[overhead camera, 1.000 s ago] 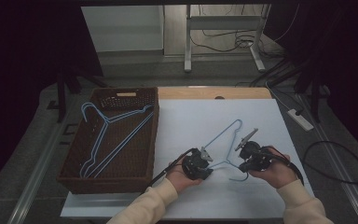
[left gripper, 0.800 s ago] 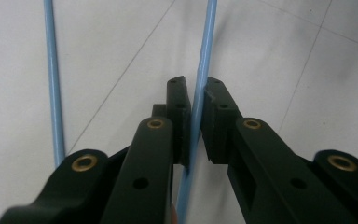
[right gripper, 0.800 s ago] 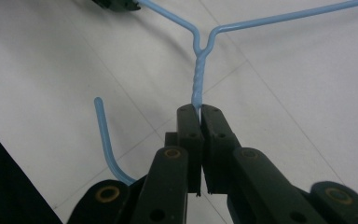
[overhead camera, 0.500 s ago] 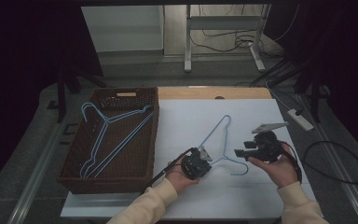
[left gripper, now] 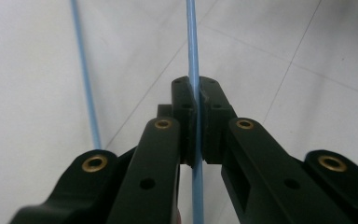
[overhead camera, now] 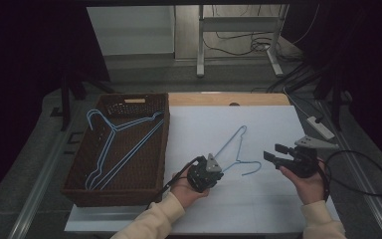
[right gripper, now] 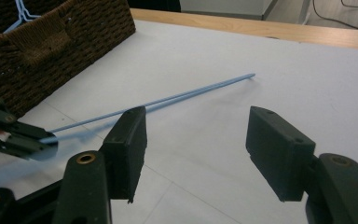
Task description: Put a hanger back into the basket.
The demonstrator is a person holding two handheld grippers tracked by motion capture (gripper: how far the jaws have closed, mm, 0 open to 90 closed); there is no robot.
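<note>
Left claw (overhead camera: 214,172) is clamped tight on the blue wire hanger (overhead camera: 231,149), and the left gripper view shows it plainly: the thin blue wire runs straight up between the two black jaws, which are pressed together on it. In the high view the hanger lies out on the white table (overhead camera: 258,119), its long side stretching toward one o'clock from the left claw and its hook curling away at three o'clock. Over at three o'clock of that hook sits the right claw (overhead camera: 274,153), held in the right hand (overhead camera: 308,181), well apart from the wire; its jaws have just been opening and now stand wide with nothing between them, bare white table showing in the gap. From the right gripper view the hanger's wire crosses the table beyond the jaws, toward eleven o'clock. At nine o'clock of the left claw sits the brown woven basket (overhead camera: 165,134), with more blue hangers (overhead camera: 112,144) lying inside it.
</note>
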